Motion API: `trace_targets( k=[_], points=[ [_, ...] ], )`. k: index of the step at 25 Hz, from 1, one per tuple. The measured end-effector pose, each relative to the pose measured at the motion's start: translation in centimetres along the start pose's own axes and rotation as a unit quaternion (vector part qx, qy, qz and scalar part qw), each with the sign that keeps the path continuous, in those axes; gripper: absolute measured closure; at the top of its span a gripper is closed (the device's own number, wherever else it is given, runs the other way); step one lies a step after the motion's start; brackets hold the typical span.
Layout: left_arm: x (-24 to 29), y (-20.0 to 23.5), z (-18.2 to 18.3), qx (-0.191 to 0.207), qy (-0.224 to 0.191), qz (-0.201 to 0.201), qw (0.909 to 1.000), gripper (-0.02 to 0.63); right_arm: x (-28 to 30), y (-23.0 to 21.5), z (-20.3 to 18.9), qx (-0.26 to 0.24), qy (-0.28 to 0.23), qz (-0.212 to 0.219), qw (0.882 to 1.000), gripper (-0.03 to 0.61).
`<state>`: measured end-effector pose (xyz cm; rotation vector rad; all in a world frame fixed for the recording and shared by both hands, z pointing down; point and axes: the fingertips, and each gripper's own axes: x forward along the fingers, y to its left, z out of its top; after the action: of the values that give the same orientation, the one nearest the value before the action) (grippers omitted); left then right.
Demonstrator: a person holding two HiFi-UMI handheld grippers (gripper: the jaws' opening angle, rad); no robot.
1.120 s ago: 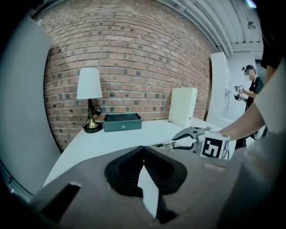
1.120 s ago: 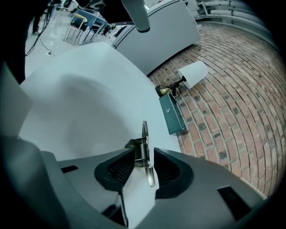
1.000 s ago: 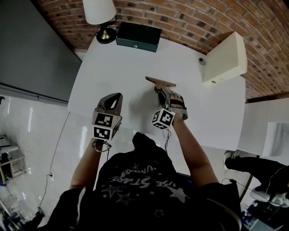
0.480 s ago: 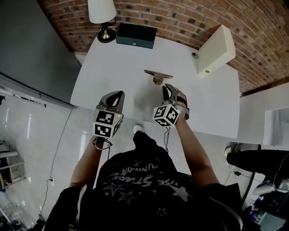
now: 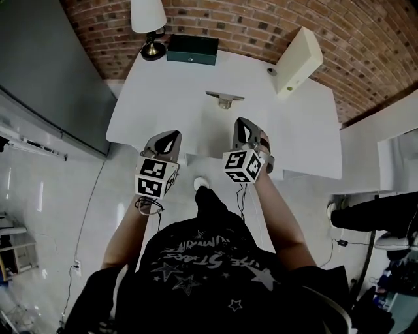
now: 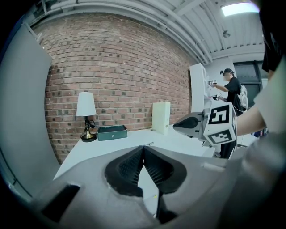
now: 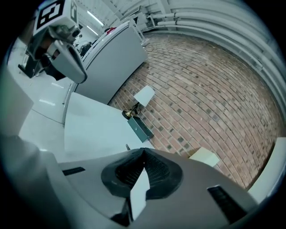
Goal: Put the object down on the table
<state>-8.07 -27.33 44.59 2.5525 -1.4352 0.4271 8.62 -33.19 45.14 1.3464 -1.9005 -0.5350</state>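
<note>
The flat-topped object stands on the white counter, straight ahead of our right gripper and well clear of it, with nothing touching it. So we judge the putting-down done. That gripper's jaws have just been closing and are now pressed together with nothing between them. Our left gripper, level with the right one and off to its side, is likewise closed and empty.

The object looks thin and stiff, a small slab on a narrow foot. We take it to be light but easy to tip. If we had to lift it again, we would pinch the near edge of the slab, or the foot beneath it.

Beyond the object, at the counter's far edge, a dark green box sits beside a lamp with its lid shut – we cannot see what is inside. Ahead and outward of the right gripper stands a cream box, also closed.
</note>
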Motion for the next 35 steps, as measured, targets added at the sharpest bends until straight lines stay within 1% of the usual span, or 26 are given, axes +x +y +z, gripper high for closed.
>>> trace_targets(
  k=[6,8,11,15,18,22,25,27,29,32,35],
  points=[
    [-4.5,-2.4,-1.3,0.007,-0.01,-0.018,0.9998,0.594,-5.7,0.9,1.5,0.039,-0.005,-0.025,0.999,0.577],
    [-6.1,-3.2,-1.8,0.008,-0.014,-0.025,0.9996,0.594,-7.8,1.5,1.7,0.063,-0.005,-0.031,0.998,0.577],
    [-8.2,-4.1,-2.5,0.003,-0.017,-0.035,0.9992,0.594,-10.8,2.4,1.8,0.113,-0.001,-0.033,0.993,0.577],
    [-10.7,-5.4,-3.7,0.001,-0.017,-0.047,0.9988,0.594,-14.4,3.6,0.8,0.173,0.022,-0.03,0.984,0.577],
    [-11.7,-6.5,-4.9,0.009,-0.013,-0.056,0.9983,0.594,-16.6,4.5,-0.3,0.195,0.036,-0.028,0.98,0.577],
    [-12.4,-8.7,-5.7,0.016,-0.008,-0.071,0.9973,0.594,-18.9,4.6,-1.8,0.228,0.048,-0.029,0.972,0.577],
    [-12.5,-10.5,-6.0,0.032,-0.007,-0.078,0.9964,0.594,-20.1,4.2,-3.0,0.236,0.054,-0.03,0.97,0.577],
    [-12.4,-11.6,-6.2,0.033,-0.005,-0.081,0.9961,0.594,-20.5,3.8,-3.6,0.239,0.054,-0.028,0.969,0.577],
    [-12.2,-12.4,-6.1,0.029,-0.005,-0.081,0.9963,0.594,-20.9,3.4,-4.1,0.244,0.053,-0.025,0.968,0.577],
    [-12.1,-13.3,-5.7,0.022,-0.005,-0.069,0.9973,0.594,-21.6,2.9,-4.7,0.249,0.048,-0.015,0.967,0.577],
    [-12.3,-14.4,-5.5,0.003,-0.005,-0.057,0.9984,0.594,-22.5,2.4,-5.1,0.248,0.043,-0.002,0.968,0.577]
  ],
)
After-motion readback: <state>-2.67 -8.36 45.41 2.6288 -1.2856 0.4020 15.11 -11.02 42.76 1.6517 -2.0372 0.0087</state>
